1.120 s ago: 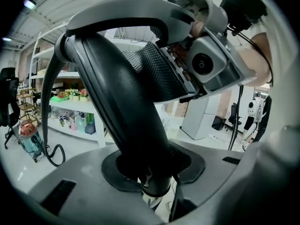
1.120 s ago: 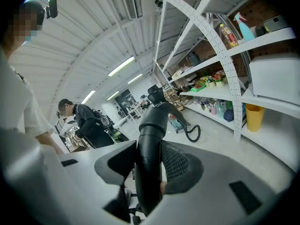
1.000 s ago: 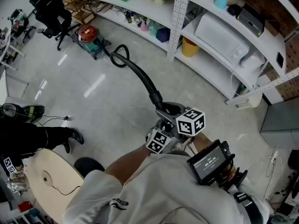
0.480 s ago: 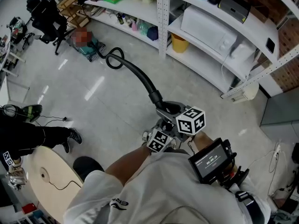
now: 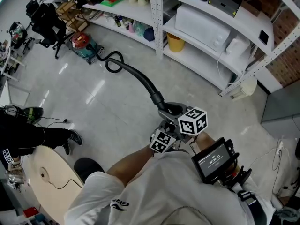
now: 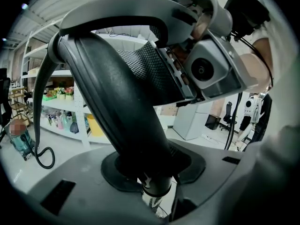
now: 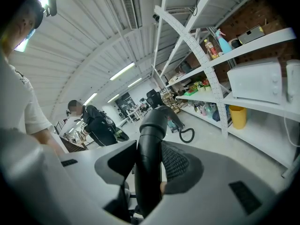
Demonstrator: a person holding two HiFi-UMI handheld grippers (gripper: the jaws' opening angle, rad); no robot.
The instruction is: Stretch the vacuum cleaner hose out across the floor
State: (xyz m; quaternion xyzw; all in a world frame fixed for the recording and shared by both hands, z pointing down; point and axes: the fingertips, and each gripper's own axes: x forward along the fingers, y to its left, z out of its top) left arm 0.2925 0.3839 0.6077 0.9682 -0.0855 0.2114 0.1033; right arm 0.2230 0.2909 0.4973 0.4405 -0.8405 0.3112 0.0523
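Trailing from the red-and-green vacuum cleaner [image 5: 85, 43] at the upper left of the head view, the black vacuum cleaner hose [image 5: 136, 76] is curling into one loop on the pale floor [image 5: 108, 111], then climbing to centre frame; only that view is showing this whole run; the gripper views are showing the grip instead: the left gripper [image 6: 152, 172] and right gripper [image 7: 150, 172] are each clamping the hose's thick end tube, jaws set wide.

The grey floor [image 5: 108, 114] carries a vacuum cleaner [image 5: 83, 42], its looped hose [image 5: 133, 74], a chair [image 5: 47, 15].
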